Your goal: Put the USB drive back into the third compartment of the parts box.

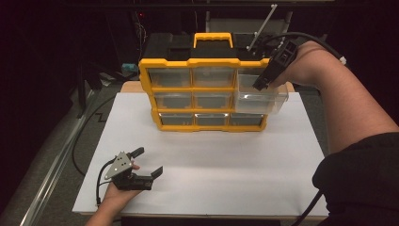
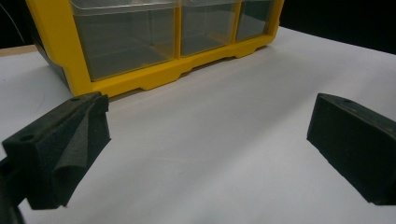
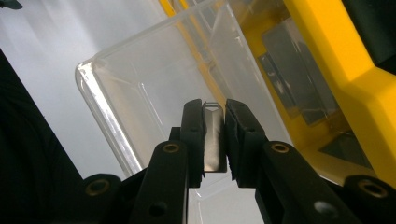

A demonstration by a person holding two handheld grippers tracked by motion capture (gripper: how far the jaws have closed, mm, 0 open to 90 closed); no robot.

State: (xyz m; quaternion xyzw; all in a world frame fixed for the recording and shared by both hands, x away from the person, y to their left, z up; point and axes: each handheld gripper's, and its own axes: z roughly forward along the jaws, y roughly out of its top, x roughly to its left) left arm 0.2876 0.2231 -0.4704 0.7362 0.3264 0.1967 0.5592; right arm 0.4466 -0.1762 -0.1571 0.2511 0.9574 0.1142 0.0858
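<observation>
Nearest the person, the left gripper [image 1: 147,162] rests low on the white sheet [image 1: 211,165] that covers the table, its jaws wide apart with nothing between them; in the left gripper view it faces the bottom row of the yellow plastic organiser cabinet with clear drawers [image 2: 140,79] from well back. Farther off, the right gripper [image 1: 261,84] is clamped on the tab at the front wall of a clear plastic drawer [image 1: 261,96], seen pinched between the pads in the right gripper view [image 3: 215,140]. That drawer, from the right column of the cabinet's upper rows, hangs most of the way out of the cabinet, its back end seemingly at its slot. The pull looks nearly done; freeing the drawer and setting it down is left, and the other drawers sit closed
</observation>
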